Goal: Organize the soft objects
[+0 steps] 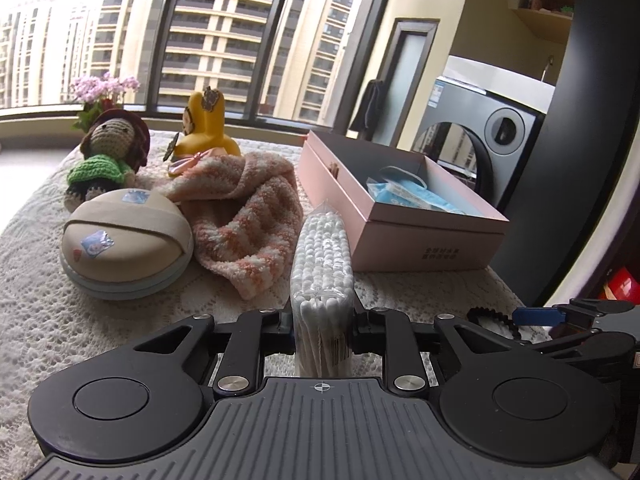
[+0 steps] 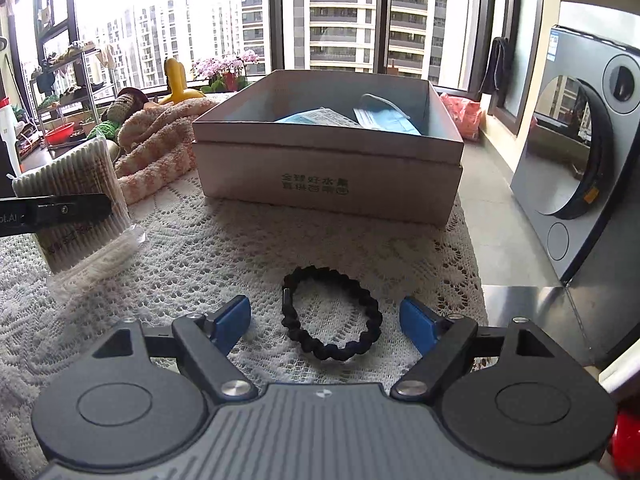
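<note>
My left gripper (image 1: 322,320) is shut on a clear pack of cotton swabs (image 1: 322,264), held upright above the lace cloth; the pack also shows in the right wrist view (image 2: 74,192). My right gripper (image 2: 325,320) is open, its blue fingertips (image 2: 230,318) either side of a black braided bracelet (image 2: 332,316) lying on the cloth. A pink open box (image 1: 400,216) with blue face masks (image 1: 408,192) inside stands ahead; it also shows in the right wrist view (image 2: 332,160). A pink-white fuzzy towel (image 1: 248,208), beige round puff case (image 1: 124,244), crochet doll (image 1: 108,152) and yellow toy (image 1: 208,128) lie left.
The table has a white lace cloth (image 2: 240,248). A washing machine (image 2: 580,152) stands right of the table. Windows and potted flowers (image 2: 228,72) are behind. A shelf rack (image 2: 64,92) stands at far left.
</note>
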Tool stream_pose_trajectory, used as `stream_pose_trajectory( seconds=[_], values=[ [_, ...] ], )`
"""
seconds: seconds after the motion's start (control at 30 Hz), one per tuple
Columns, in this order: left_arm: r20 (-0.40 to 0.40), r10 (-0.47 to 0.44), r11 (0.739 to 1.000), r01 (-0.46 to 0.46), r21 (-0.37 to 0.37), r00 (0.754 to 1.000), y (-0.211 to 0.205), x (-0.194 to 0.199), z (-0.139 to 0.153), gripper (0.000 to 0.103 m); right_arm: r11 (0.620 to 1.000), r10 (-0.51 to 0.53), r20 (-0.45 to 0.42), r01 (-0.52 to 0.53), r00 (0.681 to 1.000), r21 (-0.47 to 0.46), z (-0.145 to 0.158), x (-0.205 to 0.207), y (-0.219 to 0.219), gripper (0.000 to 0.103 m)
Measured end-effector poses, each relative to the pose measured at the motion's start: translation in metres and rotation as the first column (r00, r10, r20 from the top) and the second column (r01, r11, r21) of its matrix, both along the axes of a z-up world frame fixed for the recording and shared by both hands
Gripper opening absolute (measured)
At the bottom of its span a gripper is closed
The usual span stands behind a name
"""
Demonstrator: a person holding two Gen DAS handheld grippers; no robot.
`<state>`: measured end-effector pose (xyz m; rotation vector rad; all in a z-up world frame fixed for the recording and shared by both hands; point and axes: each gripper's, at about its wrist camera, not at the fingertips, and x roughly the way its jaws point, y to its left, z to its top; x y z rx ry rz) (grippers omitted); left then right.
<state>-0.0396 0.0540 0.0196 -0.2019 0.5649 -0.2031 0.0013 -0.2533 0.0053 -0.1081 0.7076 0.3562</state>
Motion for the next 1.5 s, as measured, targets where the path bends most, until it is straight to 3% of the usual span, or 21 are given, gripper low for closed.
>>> stream_pose_trajectory(
  seconds=[0.03,0.17,0.23,0.47,0.77,0.97,1.03,1.13,1.2,1.27,1.33,1.4,1.5],
  values=[
    [0.000,0.000,1.000,0.000,-0.007,1.000,0.002,-0.001,0.001,0.024,1.000,0.000,0.006,0.000,1.000,0.000,0.000,-0.001,0.000,0.078],
    [0.008,-0.011,1.000,0.012,-0.012,1.000,0.003,-0.006,0.006,0.024,0.999,0.047,0.020,-0.046,0.999,-0.014,0.004,-0.008,0.005,0.029],
    [0.015,-0.022,1.000,0.022,-0.020,1.000,0.004,-0.008,0.008,0.024,0.999,0.050,0.031,-0.050,0.998,-0.011,0.009,-0.011,0.004,0.017],
    [0.028,-0.068,0.998,0.068,-0.016,0.997,0.001,-0.020,0.019,0.024,0.998,0.063,0.100,-0.064,0.993,0.008,0.032,-0.033,-0.010,0.016],
    [-0.009,-0.271,0.962,0.271,0.031,0.963,-0.037,-0.035,0.037,0.024,0.999,0.027,0.146,-0.032,0.989,0.036,0.040,-0.051,-0.032,0.015],
    [0.124,-0.308,0.948,0.293,0.122,0.943,-0.065,0.014,0.088,0.025,0.998,0.005,0.165,-0.016,0.986,0.064,0.043,-0.052,-0.040,0.015],
    [0.174,-0.290,0.954,0.269,0.134,0.941,-0.072,0.047,0.109,0.025,0.998,0.002,0.178,-0.014,0.984,0.066,0.044,-0.053,-0.042,0.015],
    [0.234,-0.236,0.971,0.219,0.093,0.943,-0.078,0.103,0.129,0.026,0.998,-0.008,0.181,-0.003,0.983,0.064,0.044,-0.050,-0.043,0.015],
    [0.217,-0.205,0.978,0.195,0.067,0.954,-0.082,0.145,0.132,0.026,0.998,-0.019,0.173,0.007,0.985,0.067,0.042,-0.048,-0.046,0.015],
    [0.195,-0.173,0.984,0.158,0.086,0.966,-0.087,0.172,0.127,0.026,0.997,-0.032,0.163,0.021,0.986,0.071,0.040,-0.045,-0.049,0.015],
    [0.203,-0.146,0.987,0.130,0.091,0.968,-0.085,0.179,0.122,0.026,0.996,-0.047,0.147,0.036,0.988,0.077,0.037,-0.040,-0.051,0.015],
    [0.203,-0.129,0.991,0.121,0.050,0.971,-0.076,0.174,0.117,0.026,0.995,-0.054,0.136,0.042,0.989,0.086,0.036,-0.033,-0.052,0.015],
    [0.177,-0.109,0.994,0.108,0.014,0.978,-0.056,0.156,0.103,0.026,0.995,-0.052,0.170,0.037,0.984,0.089,0.047,-0.020,-0.049,0.015]
  ],
)
